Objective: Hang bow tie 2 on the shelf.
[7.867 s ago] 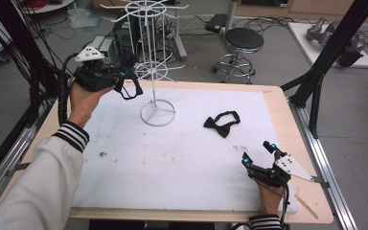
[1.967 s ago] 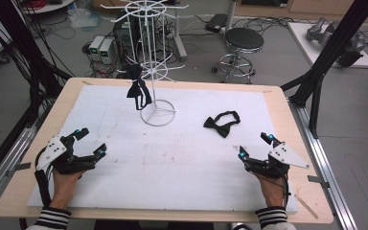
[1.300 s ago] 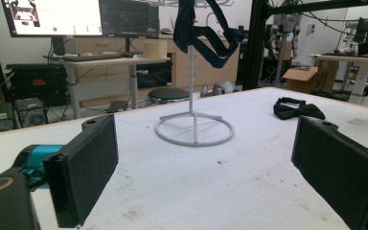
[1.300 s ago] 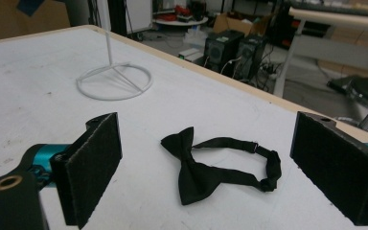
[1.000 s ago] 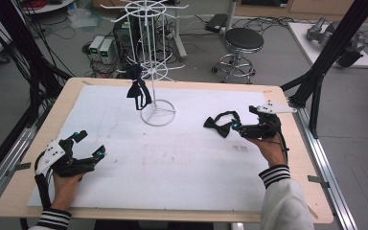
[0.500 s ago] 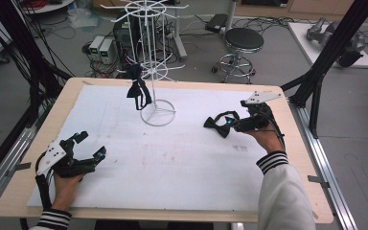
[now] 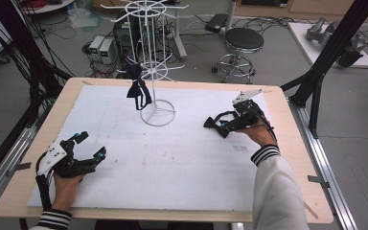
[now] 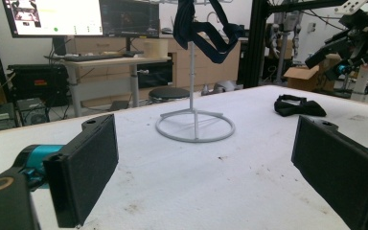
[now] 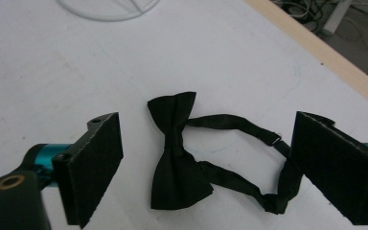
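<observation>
Right gripper (image 7: 223, 125) is over the black bow tie (image 7: 215, 126) now, out on the right side of the white table cover (image 7: 182, 167), near the far edge; from the high view the gripper's body and the hand behind it hide most of the tie, just one dark lobe peeking out at the left. Its own camera gives the better look: the bow tie (image 9: 176, 153) lies flat between the two spread jaws, bow nearer the left one, nothing pinched, the pads apart from the fabric of the bow. The strap loops out toward the right jaw and slips behind it, so whether it touches that pad is hard to say. The jaws have just eased inward a touch, the tie lying between them, ungripped. Left gripper (image 7: 87, 147) sits low at the near left corner, jaws wide and empty; its view looks along the table between them, and the right pad is cut off at the frame's edge. On the white wire stand (image 7: 157, 111) a second dark tie (image 7: 138, 91) hangs from a lower ring; in the left gripper view that hanging tie (image 8: 206, 28) runs off the top of the frame, so its hook is not visible. The stand's base ring (image 9: 108, 9) is clipped at the top of the right gripper view.
</observation>
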